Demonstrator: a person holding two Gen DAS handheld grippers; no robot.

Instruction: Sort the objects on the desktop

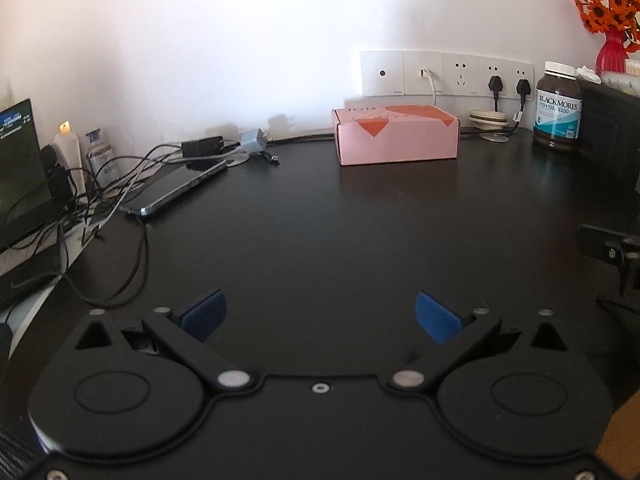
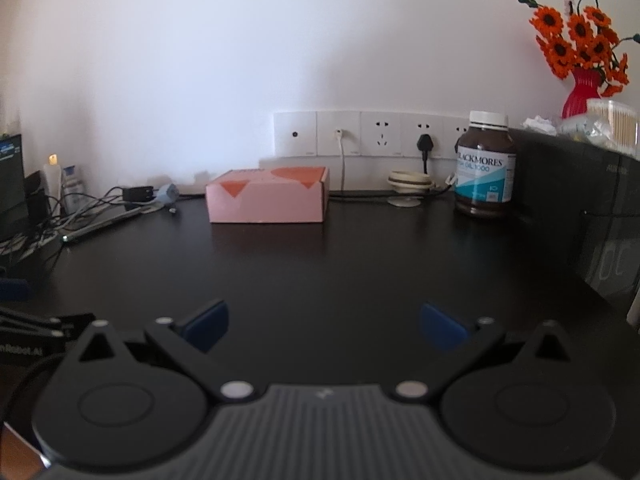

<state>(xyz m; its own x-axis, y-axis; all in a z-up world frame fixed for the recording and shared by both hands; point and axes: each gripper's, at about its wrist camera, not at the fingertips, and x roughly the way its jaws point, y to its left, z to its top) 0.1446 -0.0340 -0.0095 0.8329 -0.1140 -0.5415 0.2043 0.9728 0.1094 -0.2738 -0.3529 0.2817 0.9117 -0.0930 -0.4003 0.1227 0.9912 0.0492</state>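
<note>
At the bottom of the left wrist view the left gripper (image 1: 320, 314) hovers over the dark desk (image 1: 320, 240), its blue pads (image 1: 204, 314) spread wide apart with nothing between them. The right gripper (image 2: 324, 326) fills the bottom of the right wrist view in the same way, pads (image 2: 208, 326) far apart and holding nothing.

Further out, at the middle left of the left view, a phone (image 1: 180, 190) lies flat on the desk among a tangle of black cables (image 1: 120, 208), with a black charger (image 1: 202, 146) and a pale blue plug (image 1: 252, 140) just behind it. Above centre, a pink box (image 1: 396, 134) with orange triangles sits closed near the wall. To its right stands a brown pill bottle (image 1: 558, 106) with a white cap, and between them a cream round disc (image 1: 488, 118) rests near the wall.

Along the wall runs a row of white sockets (image 1: 446, 74) with plugs in them. In the upper right corner, orange flowers (image 1: 604, 4) stand in a red vase (image 1: 612, 50)
</note>
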